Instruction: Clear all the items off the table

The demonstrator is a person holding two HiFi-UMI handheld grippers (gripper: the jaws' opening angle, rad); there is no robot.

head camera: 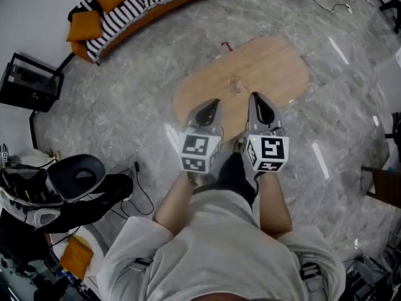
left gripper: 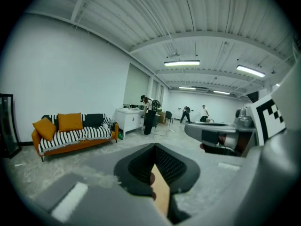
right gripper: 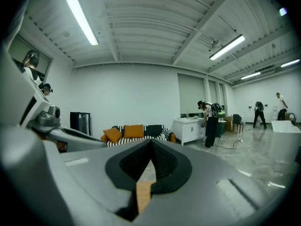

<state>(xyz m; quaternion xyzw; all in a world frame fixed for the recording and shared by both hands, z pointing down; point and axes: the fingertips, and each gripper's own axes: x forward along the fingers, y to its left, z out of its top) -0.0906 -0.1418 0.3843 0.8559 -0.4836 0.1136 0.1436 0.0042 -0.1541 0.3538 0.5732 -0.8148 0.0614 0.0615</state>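
Wooden table (head camera: 276,68) sits beneath left gripper (head camera: 213,103) and right gripper (head camera: 255,97), both seemingly closed.

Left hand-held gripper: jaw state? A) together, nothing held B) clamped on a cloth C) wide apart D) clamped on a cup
A: in the left gripper view, the left hand-held gripper has its jaws closed together with nothing between them; only a sliver of the wooden table shows past them.

We look down on a rounded wooden table (head camera: 276,68) standing on the grey marbled floor (head camera: 144,80). A small darker mark (head camera: 237,84) sits near the table's middle. A small red object (head camera: 226,46) lies on the floor just beyond the table's far edge.
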